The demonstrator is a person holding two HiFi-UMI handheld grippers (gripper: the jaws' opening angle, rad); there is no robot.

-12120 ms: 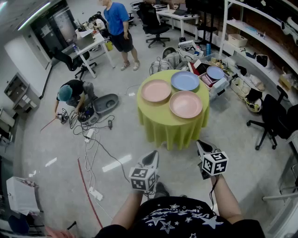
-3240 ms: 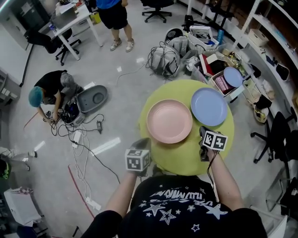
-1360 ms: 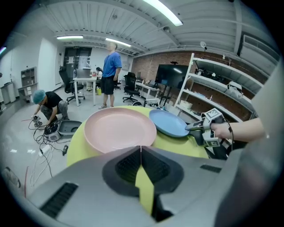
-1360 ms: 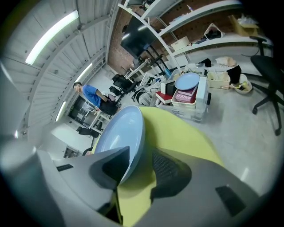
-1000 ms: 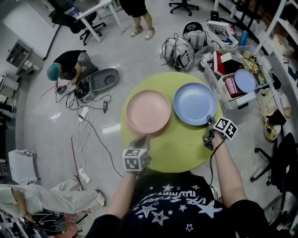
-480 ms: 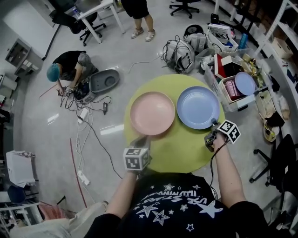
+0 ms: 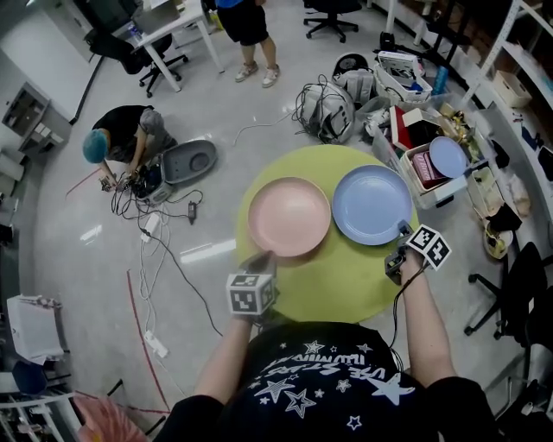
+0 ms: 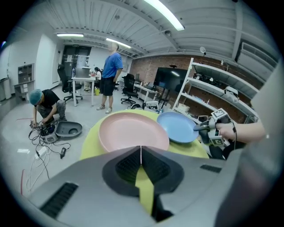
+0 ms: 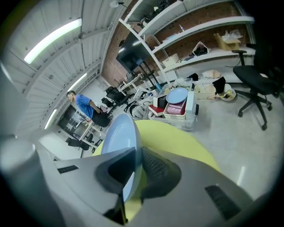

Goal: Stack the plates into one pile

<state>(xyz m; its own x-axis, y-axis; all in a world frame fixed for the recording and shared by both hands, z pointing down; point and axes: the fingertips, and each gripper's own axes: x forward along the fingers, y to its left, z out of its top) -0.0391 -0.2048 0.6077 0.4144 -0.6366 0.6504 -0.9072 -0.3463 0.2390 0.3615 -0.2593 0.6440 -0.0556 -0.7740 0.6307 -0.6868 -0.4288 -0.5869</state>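
Observation:
Two plates lie side by side on the round yellow-green table [image 7: 328,285]: a pink plate [image 7: 289,217] on the left and a blue plate [image 7: 372,205] on the right. My right gripper [image 7: 399,235] is at the blue plate's near right rim. In the right gripper view its jaws [image 9: 135,153] are shut on that rim, with the blue plate [image 9: 117,137] running up between them. My left gripper [image 7: 262,257] hovers just short of the pink plate's near edge. Its jaws [image 8: 141,148] are shut with nothing between them, and the pink plate [image 8: 131,131] lies beyond them.
A smaller blue plate [image 7: 448,156] lies in a bin right of the table. A person crouches [image 7: 121,142] by cables on the floor at the left, and another stands [image 7: 246,26] at the back. Shelves and an office chair [image 7: 527,285] line the right side.
My right gripper has stayed at the blue plate's rim and the left near the pink plate. The head view has shifted slightly. A person at the lower left has gone from view.

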